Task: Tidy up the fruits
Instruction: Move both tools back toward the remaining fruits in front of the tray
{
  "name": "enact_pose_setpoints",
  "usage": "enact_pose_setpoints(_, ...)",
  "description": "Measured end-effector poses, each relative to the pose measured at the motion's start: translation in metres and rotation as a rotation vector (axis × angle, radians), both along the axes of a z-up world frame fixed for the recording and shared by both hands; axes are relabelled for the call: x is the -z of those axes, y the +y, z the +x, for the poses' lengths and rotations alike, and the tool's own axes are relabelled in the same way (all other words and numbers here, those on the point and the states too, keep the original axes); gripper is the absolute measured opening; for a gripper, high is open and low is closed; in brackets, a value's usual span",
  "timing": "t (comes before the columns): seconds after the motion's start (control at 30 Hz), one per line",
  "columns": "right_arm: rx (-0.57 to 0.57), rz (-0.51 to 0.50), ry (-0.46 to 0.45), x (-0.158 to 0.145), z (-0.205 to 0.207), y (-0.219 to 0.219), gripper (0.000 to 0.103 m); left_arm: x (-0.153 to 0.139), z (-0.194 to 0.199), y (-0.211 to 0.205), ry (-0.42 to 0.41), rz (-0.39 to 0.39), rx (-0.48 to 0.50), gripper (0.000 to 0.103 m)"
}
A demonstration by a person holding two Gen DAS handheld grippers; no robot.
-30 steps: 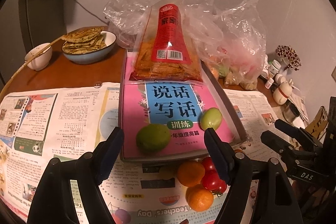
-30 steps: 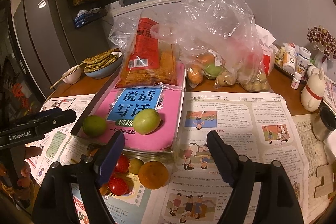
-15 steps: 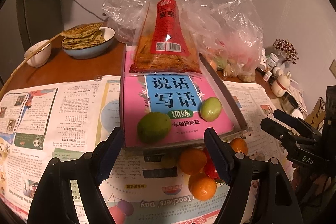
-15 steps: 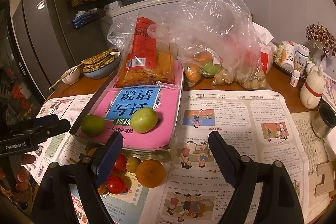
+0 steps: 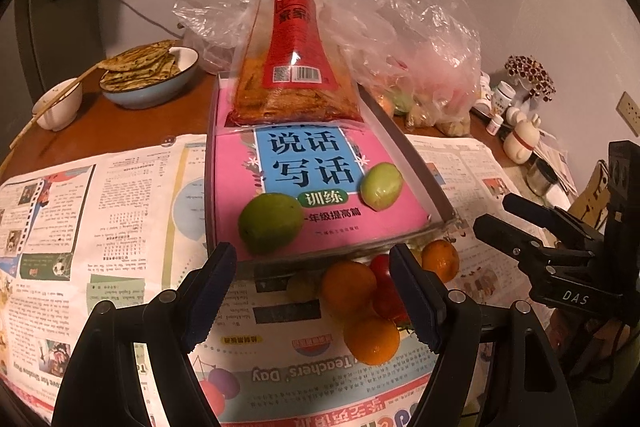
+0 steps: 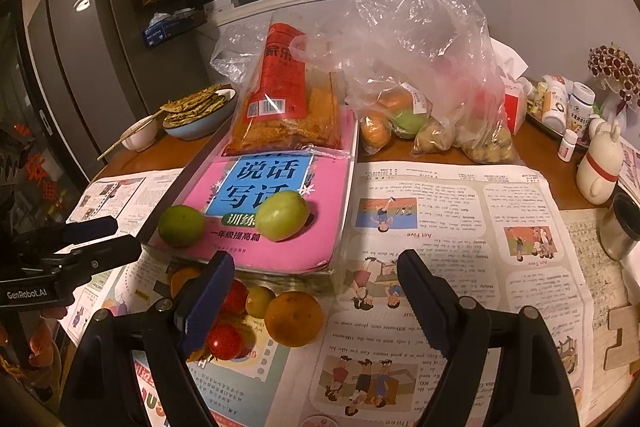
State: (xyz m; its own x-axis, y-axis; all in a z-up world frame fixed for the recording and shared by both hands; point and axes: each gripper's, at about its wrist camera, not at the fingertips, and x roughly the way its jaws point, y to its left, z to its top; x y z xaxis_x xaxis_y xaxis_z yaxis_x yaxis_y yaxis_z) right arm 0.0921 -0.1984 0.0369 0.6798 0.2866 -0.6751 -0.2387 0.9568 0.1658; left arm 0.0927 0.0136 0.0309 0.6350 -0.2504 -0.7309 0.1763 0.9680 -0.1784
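A darker green fruit (image 5: pixel 270 223) (image 6: pixel 181 225) and a paler green fruit (image 5: pixel 381 185) (image 6: pixel 282 215) lie on a pink book (image 5: pixel 320 183) (image 6: pixel 276 211) inside a clear tray (image 5: pixel 420 171). Below its near edge, on newspaper, lie oranges (image 5: pixel 348 287) (image 6: pixel 294 319), red tomatoes (image 5: pixel 386 301) (image 6: pixel 224 341) and a small yellow-green fruit (image 6: pixel 259 301). My left gripper (image 5: pixel 312 303) is open and empty, just short of the tray. My right gripper (image 6: pixel 312 303) is open and empty above the newspaper, right of the loose fruit.
A red snack bag (image 5: pixel 296 67) leans on the tray's far end. Clear plastic bags with fruit (image 6: pixel 420 99) stand behind. A blue bowl of flatbread (image 5: pixel 150 75), a white bowl with chopsticks (image 5: pixel 56 103), bottles and a white figurine (image 6: pixel 600 163) line the table.
Both grippers have drawn back and risen slightly. More of the loose fruit shows below the tray in the left wrist view. Nothing was grasped.
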Motion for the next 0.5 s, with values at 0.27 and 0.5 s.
enact_pose_setpoints(0.27, -0.014, -0.007, 0.024, 0.01, -0.005, 0.001, 0.083, 0.01, -0.007, -0.004, 0.02, 0.019, 0.025, 0.08)
enact_pose_setpoints(0.5, -0.032, -0.021, 0.046, 0.018, -0.005, 0.004, 0.083, 0.023, -0.015, -0.009, 0.051, 0.027, 0.05, 0.08)
